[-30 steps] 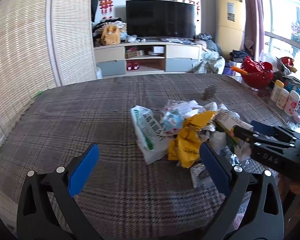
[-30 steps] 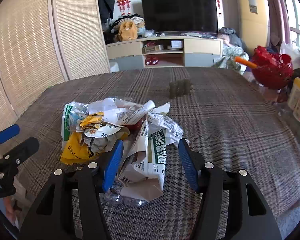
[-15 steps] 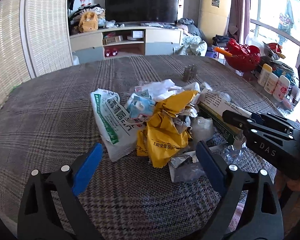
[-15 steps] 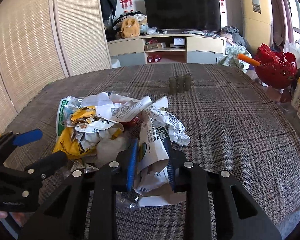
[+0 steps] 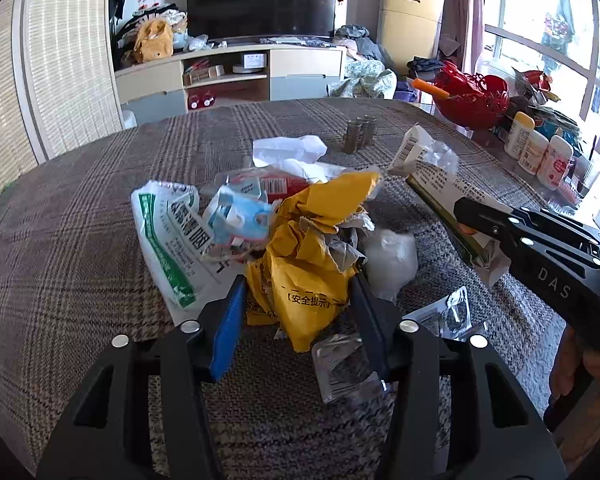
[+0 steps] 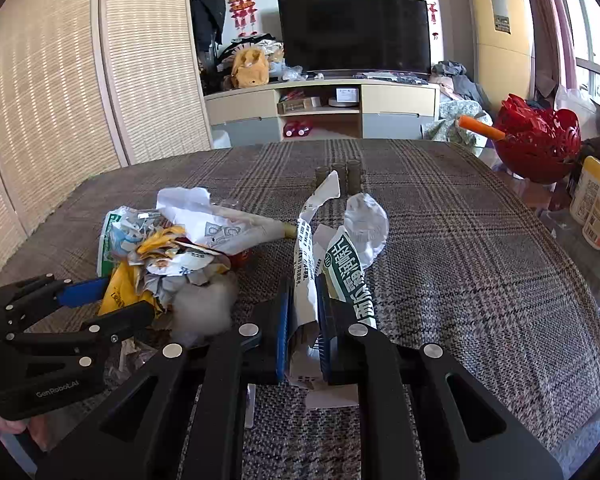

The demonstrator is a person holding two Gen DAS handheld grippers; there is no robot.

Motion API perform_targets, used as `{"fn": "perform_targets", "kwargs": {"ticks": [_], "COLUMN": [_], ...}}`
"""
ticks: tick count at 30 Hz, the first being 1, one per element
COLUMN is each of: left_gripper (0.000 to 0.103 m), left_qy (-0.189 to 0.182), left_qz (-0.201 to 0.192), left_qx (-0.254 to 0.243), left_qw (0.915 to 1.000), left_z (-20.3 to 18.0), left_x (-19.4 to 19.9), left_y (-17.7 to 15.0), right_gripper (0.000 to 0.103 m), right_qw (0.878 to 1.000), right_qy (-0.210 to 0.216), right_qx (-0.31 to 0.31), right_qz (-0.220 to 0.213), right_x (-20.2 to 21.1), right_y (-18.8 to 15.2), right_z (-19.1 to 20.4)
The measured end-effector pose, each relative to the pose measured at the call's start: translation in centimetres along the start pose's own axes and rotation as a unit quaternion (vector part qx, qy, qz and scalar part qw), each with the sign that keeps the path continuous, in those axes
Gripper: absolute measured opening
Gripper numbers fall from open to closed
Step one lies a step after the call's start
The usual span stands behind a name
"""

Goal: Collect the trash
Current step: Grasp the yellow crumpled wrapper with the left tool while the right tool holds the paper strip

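A heap of trash lies on the plaid tablecloth: a crumpled yellow bag, a white-and-green packet, a blue mask and white paper. My left gripper has closed in around the yellow bag's lower part and its pads touch it. My right gripper is shut on a white-and-green paper carton and holds it lifted off the table; it also shows in the left wrist view. The yellow bag shows in the right wrist view.
Three small grey cylinders stand behind the heap. A red basket and white bottles sit at the table's right edge. Clear plastic packaging lies near my left gripper. A TV cabinet stands beyond the table.
My left gripper moved in and narrowed from wide open onto the yellow bag. My right gripper closed on the carton and lifted it up, away from the heap.
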State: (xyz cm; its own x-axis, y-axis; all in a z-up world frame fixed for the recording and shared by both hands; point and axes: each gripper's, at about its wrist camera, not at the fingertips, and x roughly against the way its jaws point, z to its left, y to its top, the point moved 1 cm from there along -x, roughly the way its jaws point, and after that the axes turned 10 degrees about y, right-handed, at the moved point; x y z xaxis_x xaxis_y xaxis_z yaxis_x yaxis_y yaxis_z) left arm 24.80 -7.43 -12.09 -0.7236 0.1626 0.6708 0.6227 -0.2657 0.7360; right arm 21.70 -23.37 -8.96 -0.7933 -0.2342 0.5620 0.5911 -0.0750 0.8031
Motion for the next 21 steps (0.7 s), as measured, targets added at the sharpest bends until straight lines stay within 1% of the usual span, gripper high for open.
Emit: {"fn": "perform_targets", "kwargs": {"ticks": [4, 7, 10, 17, 21], "left_gripper": [0.046, 0.045, 0.044, 0.044, 0.044], "left_qy": [-0.002, -0.004, 0.001, 0.014, 0.02], "left_qz": [-0.018, -0.033, -0.047, -0.089, -0.114], "left_qx": [0.007, 0.019, 0.027, 0.032, 0.04], "left_qw": [0.9998, 0.9993, 0.9985, 0.9955, 0.9925], "left_z": [-0.1, 0.3, 0.6, 0.3, 0.2], "left_x": [0.8, 1.7, 2.8, 7.2, 10.9], "left_y": [0.3, 0.6, 1.0, 1.8, 1.7], "right_gripper": [0.013, 0.013, 0.013, 0.013, 0.013], "right_qw": [1.0, 1.0, 0.999, 0.998, 0.997], "right_qy": [0.003, -0.004, -0.004, 0.005, 0.012], "right_qx": [0.002, 0.001, 0.001, 0.017, 0.025], "right_qz": [-0.008, -0.02, -0.033, -0.059, -0.079], "right_x": [0.4, 1.0, 1.9, 5.2, 8.1], "right_y": [0.0, 0.5, 0.9, 1.9, 2.0], "right_z": [0.1, 0.1, 0.3, 1.7, 2.8]}}
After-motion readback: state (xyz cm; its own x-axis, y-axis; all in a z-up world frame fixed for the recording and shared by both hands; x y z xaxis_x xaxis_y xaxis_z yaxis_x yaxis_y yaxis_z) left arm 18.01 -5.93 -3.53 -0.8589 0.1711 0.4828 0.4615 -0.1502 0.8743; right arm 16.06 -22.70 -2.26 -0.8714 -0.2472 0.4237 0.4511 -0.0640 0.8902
